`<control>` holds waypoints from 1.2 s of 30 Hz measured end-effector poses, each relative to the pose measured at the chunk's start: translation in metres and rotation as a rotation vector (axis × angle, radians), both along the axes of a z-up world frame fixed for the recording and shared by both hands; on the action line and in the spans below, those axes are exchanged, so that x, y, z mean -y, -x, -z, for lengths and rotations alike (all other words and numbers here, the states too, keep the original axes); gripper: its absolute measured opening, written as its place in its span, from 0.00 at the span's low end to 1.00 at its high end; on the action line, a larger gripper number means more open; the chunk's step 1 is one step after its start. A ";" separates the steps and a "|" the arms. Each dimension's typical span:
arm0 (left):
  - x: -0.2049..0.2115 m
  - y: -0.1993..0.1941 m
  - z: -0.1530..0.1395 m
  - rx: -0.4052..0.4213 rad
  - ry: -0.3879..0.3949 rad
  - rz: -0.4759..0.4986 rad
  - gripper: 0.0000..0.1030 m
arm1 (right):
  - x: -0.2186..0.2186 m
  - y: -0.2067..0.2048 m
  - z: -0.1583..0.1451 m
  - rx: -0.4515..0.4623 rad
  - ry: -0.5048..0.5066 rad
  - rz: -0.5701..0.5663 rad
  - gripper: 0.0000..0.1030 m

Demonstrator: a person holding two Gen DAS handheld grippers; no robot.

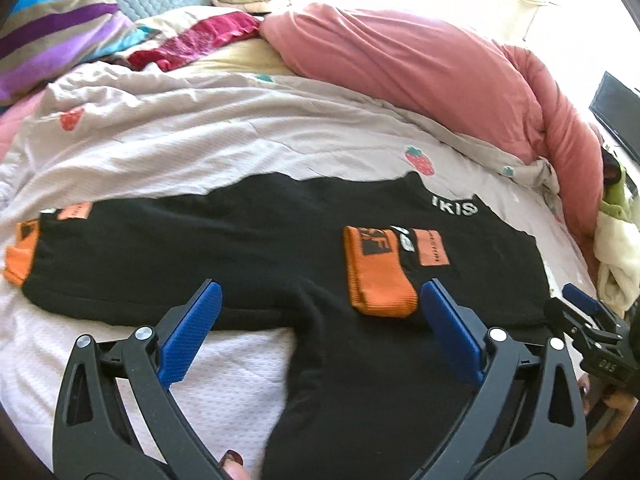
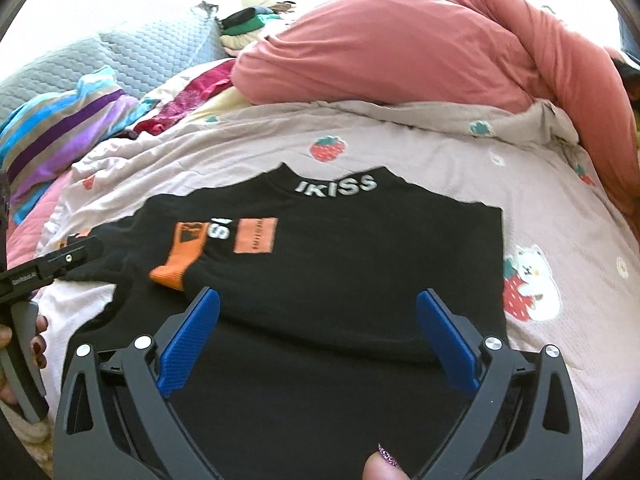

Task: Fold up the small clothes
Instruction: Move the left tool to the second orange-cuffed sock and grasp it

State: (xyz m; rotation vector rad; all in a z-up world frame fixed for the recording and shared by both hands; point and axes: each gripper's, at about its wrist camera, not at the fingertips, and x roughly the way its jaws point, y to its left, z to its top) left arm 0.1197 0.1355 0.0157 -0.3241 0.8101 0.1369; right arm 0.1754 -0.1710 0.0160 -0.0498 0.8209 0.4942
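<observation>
1. The left tongs (image 1: 320,300) are held wide apart, with nothing gripped, low in the frame over the black sweater (image 1: 240,240).
2. The right tongs (image 2: 318,312) are also spread wide and empty above the sweater's body.
3. The sweater is laid flat on the bed (image 2: 400,152); one orange cuff (image 1: 380,276) is already folded onto the chest, the other sleeve (image 1: 24,256) is stretched toward the left edge.
4. The sleeve-folding step is judged in hand; next, the outstretched sleeve is to be gripped and brought inward.

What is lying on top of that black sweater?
An orange-cuffed sleeve lies folded across the chest of the black sweater, partly covering its printed patches. Both grippers hover open above it. Whatever lies beneath the sweater besides the strawberry-print quilt is hidden.
</observation>
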 end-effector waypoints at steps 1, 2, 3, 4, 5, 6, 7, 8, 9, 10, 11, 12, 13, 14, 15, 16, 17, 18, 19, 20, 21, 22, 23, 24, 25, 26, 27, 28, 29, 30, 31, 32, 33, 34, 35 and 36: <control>-0.003 0.001 -0.001 0.003 -0.007 -0.009 0.91 | -0.005 0.001 -0.003 0.005 -0.001 -0.011 0.95; -0.006 0.003 -0.002 0.006 -0.013 -0.018 0.91 | -0.008 0.002 -0.004 0.009 -0.003 -0.018 0.95; -0.009 0.006 -0.004 0.011 -0.022 -0.030 0.91 | -0.012 0.003 -0.006 0.015 -0.004 -0.024 0.95; -0.012 0.007 -0.005 0.012 -0.030 -0.040 0.91 | -0.016 0.004 -0.008 0.020 -0.006 -0.030 0.95; -0.015 0.008 -0.006 0.013 -0.040 -0.053 0.91 | -0.022 0.004 -0.010 0.024 -0.008 -0.041 0.95; -0.019 0.010 -0.007 0.014 -0.054 -0.066 0.91 | -0.025 0.005 -0.012 0.027 -0.010 -0.046 0.95; -0.022 0.012 -0.007 0.015 -0.069 -0.083 0.91 | -0.028 0.006 -0.013 0.031 -0.012 -0.052 0.95; -0.026 0.013 -0.008 0.012 -0.076 -0.097 0.91 | -0.034 0.007 -0.016 0.035 -0.016 -0.062 0.95; -0.030 0.014 -0.008 0.010 -0.080 -0.111 0.91 | -0.037 0.008 -0.017 0.037 -0.019 -0.069 0.95; -0.036 0.016 -0.009 0.011 -0.080 -0.127 0.91 | -0.043 0.009 -0.019 0.042 -0.023 -0.078 0.95; -0.040 0.017 -0.010 0.013 -0.078 -0.136 0.91 | -0.047 0.009 -0.021 0.044 -0.025 -0.083 0.95; -0.043 0.019 -0.011 0.015 -0.074 -0.145 0.91 | -0.052 0.010 -0.022 0.047 -0.026 -0.092 0.95; -0.049 0.021 -0.012 0.017 -0.073 -0.162 0.91 | -0.058 0.010 -0.024 0.050 -0.027 -0.101 0.95; -0.052 0.023 -0.012 0.019 -0.071 -0.169 0.91 | -0.062 0.011 -0.025 0.053 -0.029 -0.109 0.95; -0.055 0.025 -0.013 0.020 -0.070 -0.180 0.91 | -0.066 0.012 -0.026 0.056 -0.030 -0.116 0.95; -0.060 0.028 -0.014 0.021 -0.070 -0.195 0.91 | -0.069 0.013 -0.027 0.057 -0.031 -0.121 0.95; -0.064 0.030 -0.014 0.021 -0.074 -0.208 0.91 | -0.074 0.014 -0.029 0.060 -0.036 -0.133 0.95; -0.068 0.032 -0.014 0.019 -0.080 -0.224 0.91 | -0.077 0.014 -0.031 0.063 -0.038 -0.139 0.95; -0.071 0.033 -0.015 0.016 -0.086 -0.237 0.91 | -0.082 0.015 -0.032 0.067 -0.039 -0.148 0.95; -0.075 0.035 -0.015 0.013 -0.094 -0.254 0.91 | -0.086 0.016 -0.033 0.069 -0.040 -0.155 0.95; -0.078 0.037 -0.016 0.013 -0.099 -0.269 0.91 | -0.089 0.018 -0.034 0.071 -0.041 -0.162 0.95; -0.081 0.038 -0.016 0.015 -0.101 -0.278 0.91 | -0.094 0.019 -0.035 0.072 -0.042 -0.173 0.95; -0.085 0.041 -0.017 0.017 -0.101 -0.291 0.91 | -0.097 0.020 -0.036 0.073 -0.041 -0.179 0.95; -0.089 0.043 -0.017 0.016 -0.102 -0.301 0.91 | -0.102 0.021 -0.037 0.075 -0.041 -0.189 0.95; -0.092 0.044 -0.017 0.016 -0.100 -0.309 0.91 | -0.105 0.022 -0.037 0.076 -0.042 -0.196 0.95; -0.096 0.046 -0.017 0.017 -0.096 -0.319 0.91 | -0.110 0.023 -0.038 0.079 -0.042 -0.207 0.95; -0.100 0.048 -0.017 0.017 -0.092 -0.331 0.91 | -0.114 0.024 -0.039 0.081 -0.041 -0.217 0.95; -0.103 0.050 -0.017 0.017 -0.089 -0.340 0.91 | -0.118 0.026 -0.039 0.082 -0.040 -0.223 0.95; -0.106 0.051 -0.016 0.015 -0.085 -0.347 0.91 | -0.122 0.027 -0.039 0.083 -0.041 -0.233 0.95; -0.109 0.052 -0.016 0.014 -0.082 -0.357 0.91 | -0.126 0.028 -0.040 0.083 -0.041 -0.241 0.95; -0.113 0.054 -0.016 0.012 -0.079 -0.367 0.91 | -0.132 0.029 -0.041 0.083 -0.042 -0.254 0.95; -0.117 0.056 -0.015 0.008 -0.075 -0.377 0.91 | -0.135 0.030 -0.041 0.084 -0.043 -0.261 0.95; -0.121 0.058 -0.015 0.005 -0.073 -0.388 0.91 | -0.140 0.032 -0.041 0.087 -0.042 -0.273 0.95; -0.123 0.060 -0.015 0.006 -0.071 -0.395 0.91 | -0.146 0.034 -0.042 0.090 -0.042 -0.285 0.95; -0.127 0.062 -0.014 0.005 -0.068 -0.406 0.91 | -0.151 0.035 -0.042 0.092 -0.040 -0.296 0.95; -0.131 0.064 -0.014 0.001 -0.069 -0.420 0.91 | -0.154 0.036 -0.042 0.093 -0.038 -0.302 0.95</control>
